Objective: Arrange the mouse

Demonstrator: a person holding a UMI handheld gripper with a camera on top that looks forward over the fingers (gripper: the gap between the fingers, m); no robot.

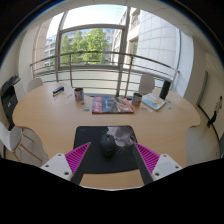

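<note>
Gripper held level, fingers spread wide.
The gripper (109, 158) points forward over the near edge of the table; its two magenta pads (77, 158) face inward with a broad gap between them, pressing on nothing.

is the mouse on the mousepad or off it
On it: the mouse sits on the black mousepad, between the open gripper jaws, gaps either side.

Black mouse (106, 146) on black mat (92, 133), tan table (60, 118), tongs (108, 162) pads magenta.
</note>
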